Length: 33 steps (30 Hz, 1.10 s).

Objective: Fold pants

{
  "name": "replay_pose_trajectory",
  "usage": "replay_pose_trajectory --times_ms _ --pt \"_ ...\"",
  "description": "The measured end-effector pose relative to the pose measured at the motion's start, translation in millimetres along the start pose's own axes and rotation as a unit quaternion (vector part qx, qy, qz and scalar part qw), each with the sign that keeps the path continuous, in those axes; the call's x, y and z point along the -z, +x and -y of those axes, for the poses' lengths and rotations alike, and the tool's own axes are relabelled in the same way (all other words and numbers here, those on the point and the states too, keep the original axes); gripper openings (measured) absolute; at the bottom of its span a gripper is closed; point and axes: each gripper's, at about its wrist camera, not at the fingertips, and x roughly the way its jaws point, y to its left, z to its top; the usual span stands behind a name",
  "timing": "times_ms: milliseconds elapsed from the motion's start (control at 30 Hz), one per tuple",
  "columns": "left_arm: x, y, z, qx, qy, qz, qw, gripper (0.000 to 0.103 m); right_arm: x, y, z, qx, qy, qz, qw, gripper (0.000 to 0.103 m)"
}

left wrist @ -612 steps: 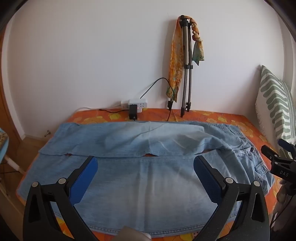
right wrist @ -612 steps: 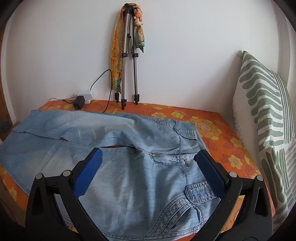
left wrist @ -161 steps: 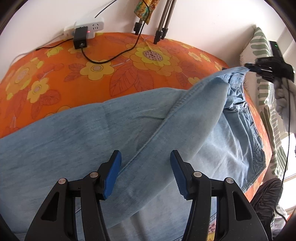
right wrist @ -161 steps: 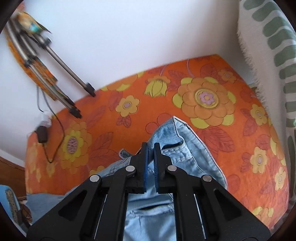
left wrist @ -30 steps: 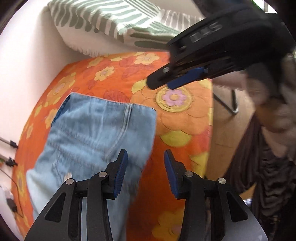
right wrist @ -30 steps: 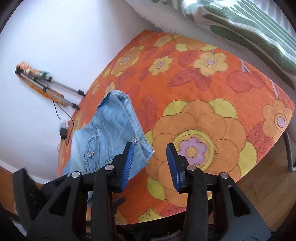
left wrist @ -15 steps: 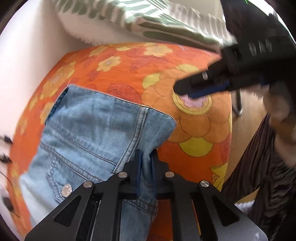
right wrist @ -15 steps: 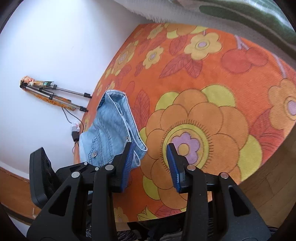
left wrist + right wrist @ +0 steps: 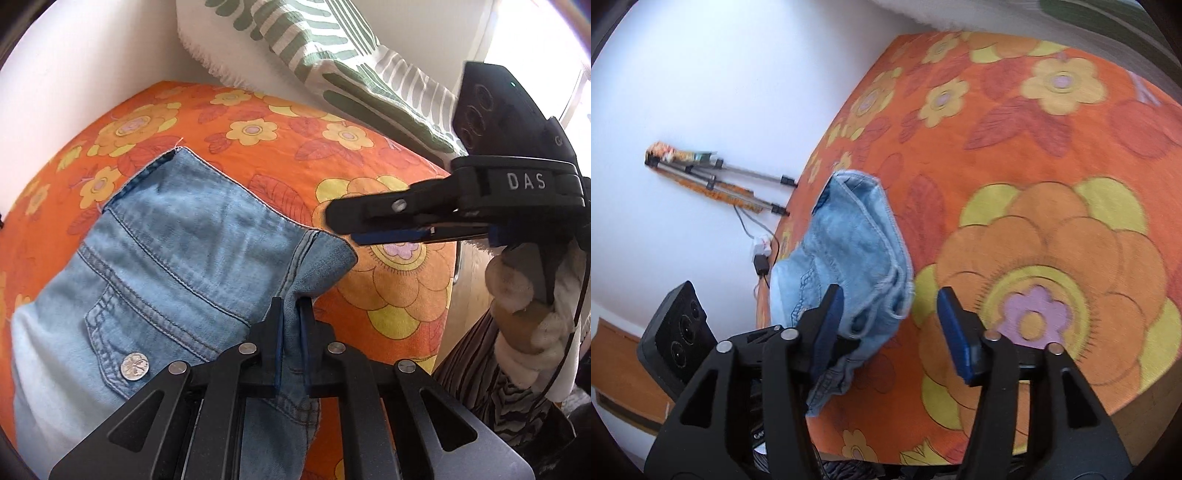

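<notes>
The light-blue denim pants [image 9: 177,258] lie on the orange flowered bed cover [image 9: 258,122], waistband end towards me. My left gripper [image 9: 290,317] is shut on the near corner of the waistband, and the cloth bunches up between its blue pads. My right gripper [image 9: 890,306] is open and empty, just right of that waistband corner [image 9: 864,258]. In the left wrist view it [image 9: 388,230] hovers side-on over the cover beside the corner. A pocket with a metal button [image 9: 135,366] shows below the waistband.
A green-striped white cushion [image 9: 314,48] leans at the bed's end. A tripod [image 9: 716,177] and a power strip [image 9: 761,243] stand by the white wall. The bed's edge [image 9: 1126,402] drops to a wooden floor close to my right gripper.
My left gripper stays shut on the waistband corner and has lifted it a little. My right gripper, still open, has moved closer to that corner.
</notes>
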Motion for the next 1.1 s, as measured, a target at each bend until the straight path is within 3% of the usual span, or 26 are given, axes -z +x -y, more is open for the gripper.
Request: replay_pose_trajectory --times_ms 133,367,500,533,667,767,833,900,967,1100 --pt "-1 0 -5 0.009 -0.007 0.007 0.9999 0.007 1 18 -3 0.016 -0.003 -0.026 1.0 0.056" --pt "-2 -1 -3 0.018 -0.011 0.006 0.9998 0.009 0 24 -3 -0.014 0.011 -0.037 0.999 0.055" --pt "-1 -23 -12 0.03 -0.037 0.009 0.9988 0.019 3 31 -14 0.001 -0.015 -0.039 0.999 0.024" --pt "2 -33 -16 0.03 -0.039 0.019 0.9986 0.02 3 31 -15 0.005 -0.019 -0.036 0.999 0.021" --pt "26 -75 -51 -0.012 -0.069 0.055 0.9961 0.021 6 20 -21 0.015 -0.038 -0.02 0.999 0.013" --pt "57 -103 -87 -0.069 -0.097 0.074 0.9902 0.021 10 -13 -52 0.024 -0.087 0.029 0.996 0.01" --pt "77 -113 -109 -0.079 -0.131 0.076 0.9853 0.021 13 -44 -79 0.026 -0.121 0.067 0.99 0.009" --pt "97 -118 -126 -0.088 -0.158 0.074 0.9808 0.021 19 -65 -90 0.044 -0.136 0.087 0.986 0.008" --pt "114 -115 -136 -0.091 -0.173 0.059 0.979 0.021 25 -64 -87 0.086 -0.149 0.08 0.982 0.008" --pt "140 -106 -142 -0.091 -0.182 0.032 0.9785 0.021 36 -32 -53 0.153 -0.119 0.02 0.981 0.008"
